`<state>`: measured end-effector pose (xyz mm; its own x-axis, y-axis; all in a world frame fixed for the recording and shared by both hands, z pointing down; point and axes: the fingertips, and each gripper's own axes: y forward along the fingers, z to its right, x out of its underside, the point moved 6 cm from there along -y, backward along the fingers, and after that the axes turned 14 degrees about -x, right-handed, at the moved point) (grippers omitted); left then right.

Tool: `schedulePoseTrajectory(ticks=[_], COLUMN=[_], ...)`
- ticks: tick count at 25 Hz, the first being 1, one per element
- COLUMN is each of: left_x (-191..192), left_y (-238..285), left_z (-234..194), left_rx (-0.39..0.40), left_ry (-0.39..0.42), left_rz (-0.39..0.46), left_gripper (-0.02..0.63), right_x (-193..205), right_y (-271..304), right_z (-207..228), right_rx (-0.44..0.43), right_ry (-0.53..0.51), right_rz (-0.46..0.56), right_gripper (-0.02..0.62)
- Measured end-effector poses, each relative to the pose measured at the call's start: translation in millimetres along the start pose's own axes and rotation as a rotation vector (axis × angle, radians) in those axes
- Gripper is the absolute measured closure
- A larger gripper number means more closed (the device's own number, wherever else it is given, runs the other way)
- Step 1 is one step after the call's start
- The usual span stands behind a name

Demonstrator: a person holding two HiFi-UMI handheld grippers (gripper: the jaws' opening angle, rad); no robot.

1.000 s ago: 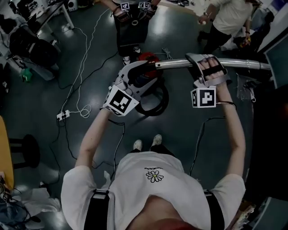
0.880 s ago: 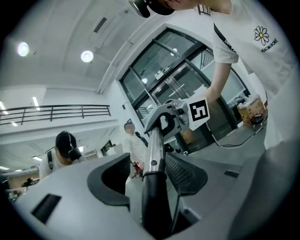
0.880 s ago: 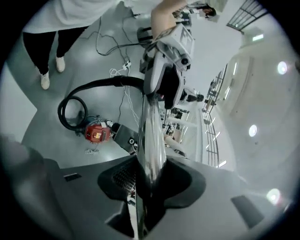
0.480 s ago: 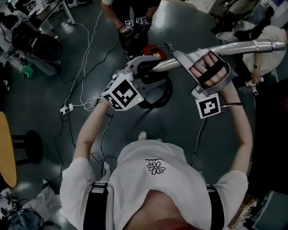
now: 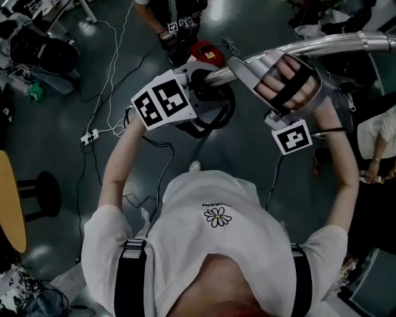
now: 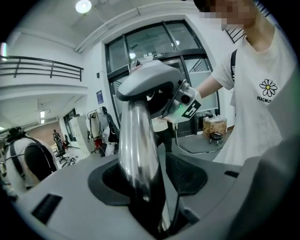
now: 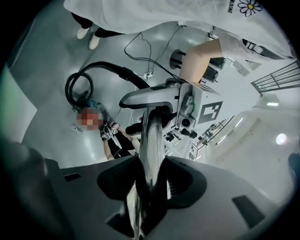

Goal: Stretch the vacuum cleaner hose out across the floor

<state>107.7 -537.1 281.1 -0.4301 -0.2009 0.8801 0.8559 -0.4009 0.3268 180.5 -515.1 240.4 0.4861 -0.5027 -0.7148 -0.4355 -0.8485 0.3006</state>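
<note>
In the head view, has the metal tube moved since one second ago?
Yes. Against the red vacuum cleaner on the floor, the metal tube has swung: its right end rose in the picture, from just below that level to above it.

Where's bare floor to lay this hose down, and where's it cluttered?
Bare: the dark floor left of the person, between the power strip and the black stool. Crowded: top centre below the metal wand, where the red vacuum body, coiled hose and a bystander sit close; white cables trail from the strip.

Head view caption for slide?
Left hand-held gripper and right hand-held gripper clamp shiny silver metal vacuum tube above coiled black hose.
</note>
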Motion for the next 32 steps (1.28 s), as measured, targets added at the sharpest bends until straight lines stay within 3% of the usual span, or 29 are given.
schedulePoseTrajectory(ticks=[2, 4, 6, 10, 12, 14, 16, 18, 21, 26, 28, 30, 31, 32], left_x=[0, 0, 3, 14, 17, 24, 38, 52, 60, 60, 55, 47, 42, 37], left_y=[6, 7, 8, 17, 19, 18, 16, 14, 11, 3, 1, -1, -3, -5], left_z=[9, 17, 24, 42, 50, 52, 45, 34, 31, 65, 75, 83, 86, 89], left_rx=[0.073, 0.184, 0.212, 0.113, 0.059, -0.006, -0.084, -0.158, -0.22, -0.246, -0.255, -0.269, -0.279, -0.292], left_ry=[-0.047, -0.165, -0.264, -0.404, -0.485, -0.547, -0.604, -0.664, -0.726, -0.714, -0.674, -0.628, -0.607, -0.589], left_rz=[-0.018, -0.005, 0.008, 0.039, 0.044, 0.037, 0.01, -0.028, -0.046, -0.03, -0.034, -0.036, -0.035, -0.033], left_gripper=[0.388, 0.391, 0.455, 0.479, 0.479, 0.479, 0.479, 0.479, 0.479, 0.479, 0.479, 0.479, 0.479, 0.479], right_x=[-3, -8, -13, -19, -13, 6, 45, 96, 134, 82, 57, 27, 8, -16], right_y=[-8, -13, -15, -14, -15, -15, -16, -25, -53, -71, -72, -72, -70, -66], right_z=[-6, -11, -15, -25, -26, -27, -29, -32, -39, -113, -148, -197, -220, -240], right_rx=[-0.001, 0.0, -0.017, -0.063, -0.047, -0.036, 0.002, 0.086, 0.215, 0.303, 0.412, 0.469, 0.463, 0.403], right_ry=[-0.015, -0.013, -0.013, 0.008, 0.088, 0.199, 0.338, 0.529, 0.838, 1.461, 1.805, 2.241, 2.493, 2.73], right_rz=[0.02, 0.055, 0.093, 0.212, 0.258, 0.219, 0.102, 0.015, 0.055, 0.158, 0.241, 0.345, 0.427, 0.549], right_gripper=[0.42, 0.42, 0.42, 0.414, 0.379, 0.356, 0.357, 0.357, 0.357, 0.358, 0.359, 0.359, 0.359, 0.357])
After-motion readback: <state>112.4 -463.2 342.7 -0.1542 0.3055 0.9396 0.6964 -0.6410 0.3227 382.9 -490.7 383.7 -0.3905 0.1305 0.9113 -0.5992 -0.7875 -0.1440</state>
